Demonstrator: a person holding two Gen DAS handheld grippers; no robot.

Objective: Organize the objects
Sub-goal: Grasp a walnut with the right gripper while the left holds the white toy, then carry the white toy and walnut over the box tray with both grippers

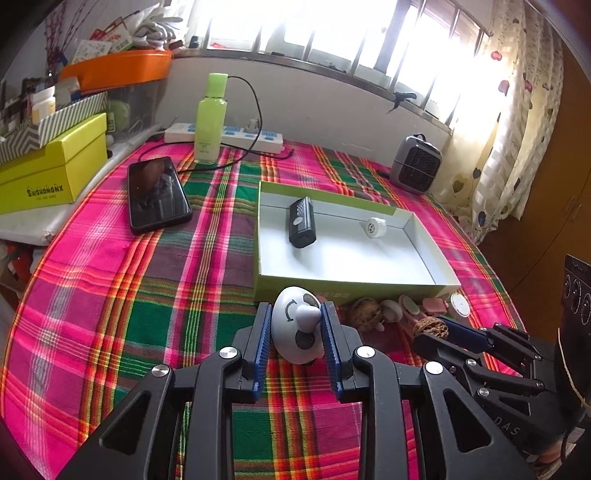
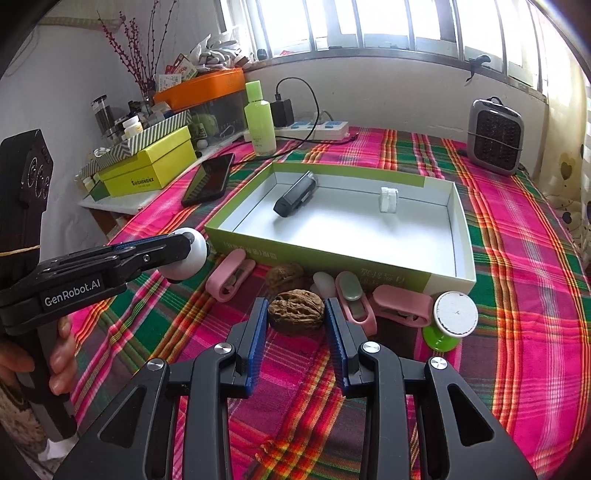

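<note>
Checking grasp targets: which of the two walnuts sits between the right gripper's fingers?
The nearer walnut, between the right gripper fingers; the other walnut lies behind it, against the box.

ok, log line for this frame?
left gripper: shut on white toy | right gripper: around walnut, not clamped | box: black device, white cap

Your worktop (image 2: 517, 258) is covered with a pink, green and orange plaid cloth. A barred window (image 2: 369, 22) spans the white rear wall (image 2: 388, 92) and admits strong daylight; a patterned curtain (image 1: 509, 122) hangs at its right side. You will find a grey space heater (image 2: 495, 136) near the rear right corner.
</note>
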